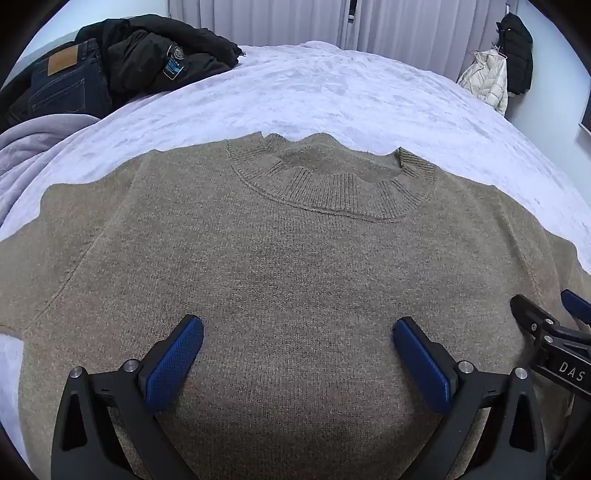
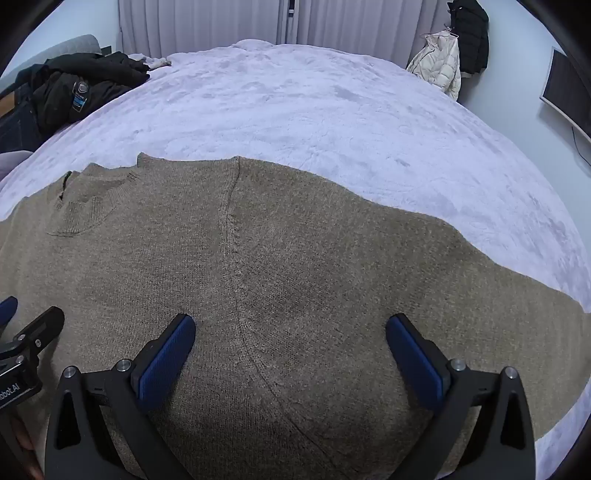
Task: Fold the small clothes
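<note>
A brown knitted sweater [image 1: 295, 266] lies spread flat on the bed, ribbed collar [image 1: 332, 184] toward the far side. My left gripper [image 1: 298, 332] hovers open over its chest, blue pads wide apart with nothing between them. My right gripper [image 2: 290, 328] is open too, above the sweater [image 2: 295, 258] at the right shoulder seam [image 2: 236, 258], where the sleeve runs off to the right. Each gripper shows at the other view's edge: the right gripper [image 1: 546, 325] and the left gripper [image 2: 26, 332]. The sweater's hem is hidden below both views.
The pale lilac fleece bedcover [image 1: 332, 96] stretches beyond the sweater. Black jackets and dark jeans [image 1: 74, 81] are piled at the far left corner. Coats [image 2: 443, 62] hang on the wall at the far right, curtains [image 2: 207, 22] behind, a screen [image 2: 565, 92] at right.
</note>
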`<action>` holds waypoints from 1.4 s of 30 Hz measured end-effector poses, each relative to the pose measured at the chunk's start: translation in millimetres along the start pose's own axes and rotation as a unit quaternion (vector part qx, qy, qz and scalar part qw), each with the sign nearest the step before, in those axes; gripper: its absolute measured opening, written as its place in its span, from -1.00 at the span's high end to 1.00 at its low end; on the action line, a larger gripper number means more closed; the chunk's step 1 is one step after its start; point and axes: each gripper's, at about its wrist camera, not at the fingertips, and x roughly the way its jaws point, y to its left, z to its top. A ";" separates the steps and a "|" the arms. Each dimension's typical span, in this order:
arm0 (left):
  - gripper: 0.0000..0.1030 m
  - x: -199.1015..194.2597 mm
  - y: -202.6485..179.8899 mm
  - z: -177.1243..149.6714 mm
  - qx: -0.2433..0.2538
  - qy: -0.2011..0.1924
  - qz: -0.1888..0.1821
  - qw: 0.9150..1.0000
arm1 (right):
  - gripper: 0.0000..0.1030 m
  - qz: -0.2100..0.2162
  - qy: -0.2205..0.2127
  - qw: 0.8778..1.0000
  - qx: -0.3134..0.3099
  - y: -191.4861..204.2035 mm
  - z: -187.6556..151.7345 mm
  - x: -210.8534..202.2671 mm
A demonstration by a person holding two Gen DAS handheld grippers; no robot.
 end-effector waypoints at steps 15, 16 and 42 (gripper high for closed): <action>-1.00 -77.1 32.0 4.3 0.015 -0.041 -0.021 0.999 | -1.00 0.015 -0.035 0.999 0.018 8.9 4.9 -93.3; -1.00 -77.8 35.5 0.5 0.018 -0.036 -0.024 0.999 | -1.00 0.025 -0.040 0.999 0.024 17.3 2.4 -103.3; -0.98 -30.5 56.2 -26.9 0.019 -0.005 0.013 1.000 | -1.00 0.025 -0.016 0.999 0.018 86.1 -49.5 -47.8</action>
